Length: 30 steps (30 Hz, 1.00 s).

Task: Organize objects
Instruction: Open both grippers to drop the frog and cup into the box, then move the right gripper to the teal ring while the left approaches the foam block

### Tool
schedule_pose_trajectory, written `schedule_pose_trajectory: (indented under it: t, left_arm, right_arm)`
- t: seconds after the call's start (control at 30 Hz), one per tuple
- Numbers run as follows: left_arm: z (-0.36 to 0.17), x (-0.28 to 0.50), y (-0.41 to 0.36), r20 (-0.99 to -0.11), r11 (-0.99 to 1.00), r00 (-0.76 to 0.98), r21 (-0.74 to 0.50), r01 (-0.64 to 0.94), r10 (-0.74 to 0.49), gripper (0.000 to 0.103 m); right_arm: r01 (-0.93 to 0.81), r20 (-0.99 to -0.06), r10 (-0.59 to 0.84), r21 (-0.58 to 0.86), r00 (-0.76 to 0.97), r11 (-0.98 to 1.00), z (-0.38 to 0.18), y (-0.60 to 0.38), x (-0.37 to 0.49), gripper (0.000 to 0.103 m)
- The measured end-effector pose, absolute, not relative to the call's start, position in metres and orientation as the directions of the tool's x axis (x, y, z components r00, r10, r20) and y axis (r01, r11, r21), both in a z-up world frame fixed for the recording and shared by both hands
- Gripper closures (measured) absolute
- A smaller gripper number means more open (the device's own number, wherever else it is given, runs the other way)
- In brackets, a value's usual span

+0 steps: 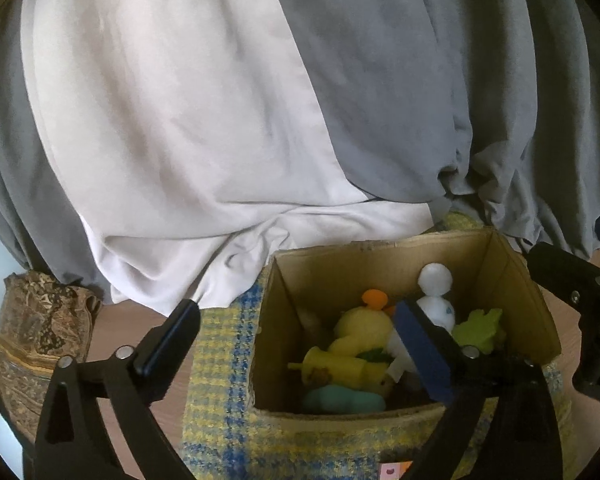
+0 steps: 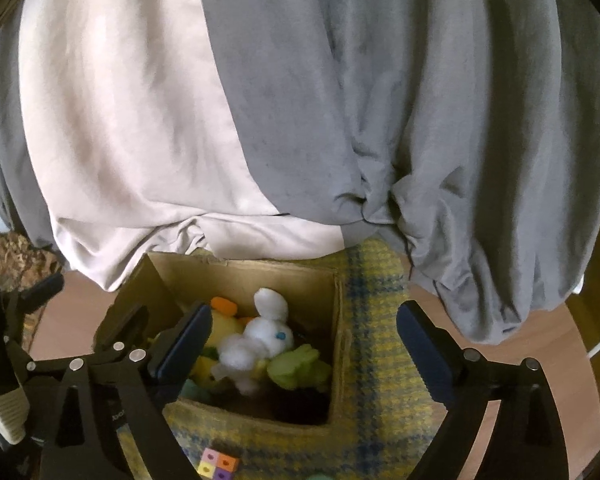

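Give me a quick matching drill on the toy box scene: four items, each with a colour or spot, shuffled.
Items:
1. plush duck
2. plush rabbit
3. frog toy
4. colour-block cube

Descriptions:
A. green, at the right side of the cardboard box
B. lies outside the box, on the plaid mat
C. white with a blue eye
D. yellow with an orange beak

Pairs: 1-D, 2-C, 3-A, 4-B

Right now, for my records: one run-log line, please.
left claw open | right claw open | toys in cardboard box
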<state>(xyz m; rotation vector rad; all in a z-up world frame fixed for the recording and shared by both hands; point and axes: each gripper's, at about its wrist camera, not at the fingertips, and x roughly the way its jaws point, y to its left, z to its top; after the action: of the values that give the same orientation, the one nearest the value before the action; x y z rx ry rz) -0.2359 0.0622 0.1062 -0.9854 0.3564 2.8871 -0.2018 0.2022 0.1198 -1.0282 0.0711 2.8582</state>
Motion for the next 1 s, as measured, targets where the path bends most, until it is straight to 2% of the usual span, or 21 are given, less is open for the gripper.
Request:
schedule_pose_trajectory:
  t: [0.2,0.7,1.0]
  left_arm:
    - [0.108,-0.218,0.058,-0.605,-0.978,-0.796,0.166,-0.128,0.002,0.003]
    - [0.088,-0.168,0.043,-0.606,-0.987,-0.795,0.106,-0.116,0.029,0.002]
    - [0.064,-0.147,0.044,-0.614,-0.983,-0.789,0.128,-0.129,0.024,0.002]
  right_arm:
    - [-0.128,-0.627,0.118,-0.029,-0.770,-0.991,0.122,0.195,-0.179,0.001]
    - [-0.173,-0.624,0.149,-0.022,-0.767,-0.985,0.103,0.190,-0.120,0.001]
    - [-0.221,-0.647,0.176,-0.011,-0.742,-0.975,0.078,0.198,-0.096,0.001]
